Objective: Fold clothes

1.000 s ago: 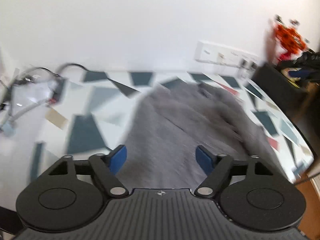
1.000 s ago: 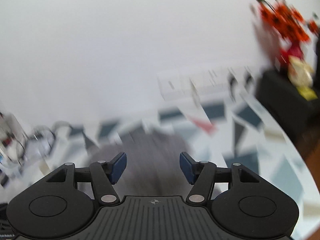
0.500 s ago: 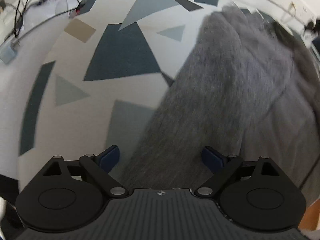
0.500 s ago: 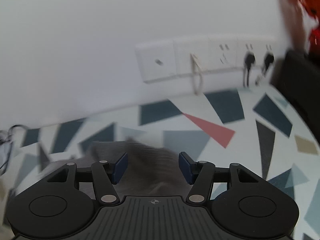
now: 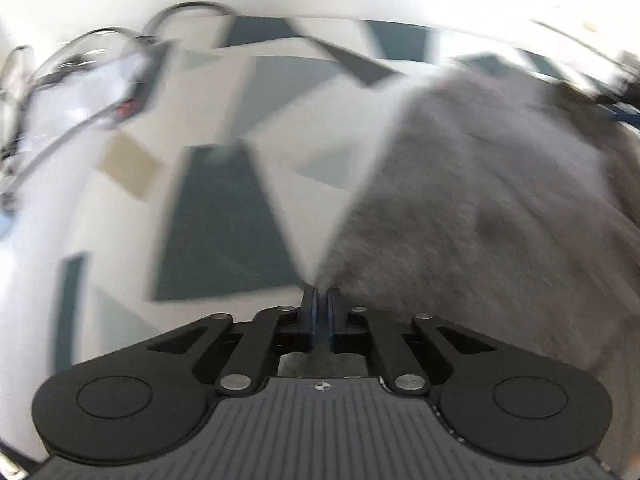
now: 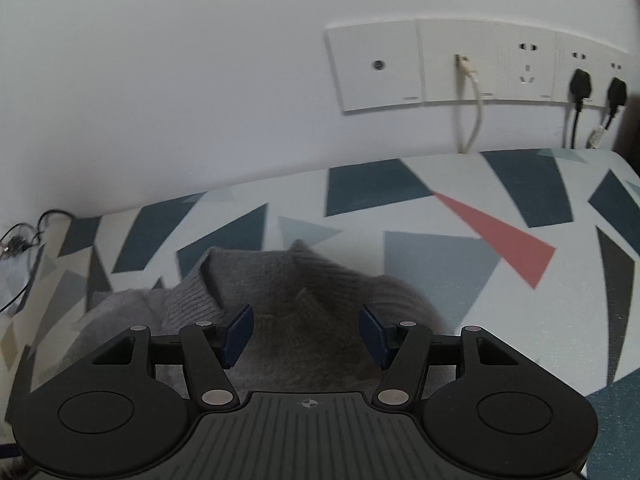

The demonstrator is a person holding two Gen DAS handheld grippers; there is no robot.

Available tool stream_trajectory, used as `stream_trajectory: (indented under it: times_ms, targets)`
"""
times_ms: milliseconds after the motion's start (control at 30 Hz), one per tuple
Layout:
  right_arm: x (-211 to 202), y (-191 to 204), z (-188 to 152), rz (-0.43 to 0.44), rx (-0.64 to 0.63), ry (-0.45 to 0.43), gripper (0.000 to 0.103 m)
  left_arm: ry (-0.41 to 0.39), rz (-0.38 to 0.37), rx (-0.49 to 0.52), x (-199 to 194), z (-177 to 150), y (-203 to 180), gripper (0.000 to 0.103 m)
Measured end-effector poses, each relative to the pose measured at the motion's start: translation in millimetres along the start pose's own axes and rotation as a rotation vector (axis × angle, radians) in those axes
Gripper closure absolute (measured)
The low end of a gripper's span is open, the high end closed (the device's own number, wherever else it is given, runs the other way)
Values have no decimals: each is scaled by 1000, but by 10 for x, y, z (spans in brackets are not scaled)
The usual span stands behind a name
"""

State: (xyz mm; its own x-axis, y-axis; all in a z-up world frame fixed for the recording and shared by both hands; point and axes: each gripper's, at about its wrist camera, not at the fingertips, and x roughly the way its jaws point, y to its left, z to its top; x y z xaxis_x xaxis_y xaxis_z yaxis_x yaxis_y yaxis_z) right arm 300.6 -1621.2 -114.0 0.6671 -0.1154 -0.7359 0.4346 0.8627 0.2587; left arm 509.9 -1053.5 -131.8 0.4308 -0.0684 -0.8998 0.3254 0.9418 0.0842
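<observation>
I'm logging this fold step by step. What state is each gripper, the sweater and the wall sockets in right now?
Left gripper: shut on the grey sweater's edge.
Right gripper: open, above the sweater.
Grey sweater: rumpled, on the patterned table.
Wall sockets: two black plugs in, one socket free.

Left gripper [image 5: 320,300]: blue-padded fingers pressed together, pinching a corner of grey fabric — view motion-blurred. Right gripper [image 6: 306,334]: fingers [image 6: 239,334] spread wide apart, level with each other, nothing between the pads — its black linkage arms splayed outward.
</observation>
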Motion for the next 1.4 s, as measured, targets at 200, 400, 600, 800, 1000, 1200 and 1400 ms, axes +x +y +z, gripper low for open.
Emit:
stream_trajectory:
  times_ms: [200,400,600,800,1000,1200,1400]
  targets:
    - [23,90,104,51,-16,-28,48,-17,136,-14,97,357,117,95]
    - [197,370,106,149,-105,-9,50,-95,-18,72,-255,389,-195,52]
    - [649,678,59,188,-178,70,86,-63,-216,130,-298,334,-627,42]
    - [1062,849,202,177,-223,52,100,-40,-196,130,-137,331,-829,39]
    - [927,688,420,201,-73,-11,69,-69,-218,172,-184,479,-1054,30]
    - [-164,-63,233,135,33,-125,60,-65,-244,247,-226,461,-1286,20]
    - [-1086,-830,-467,6,226,-99,59,-36,-359,259,-365,206,-1344,16]
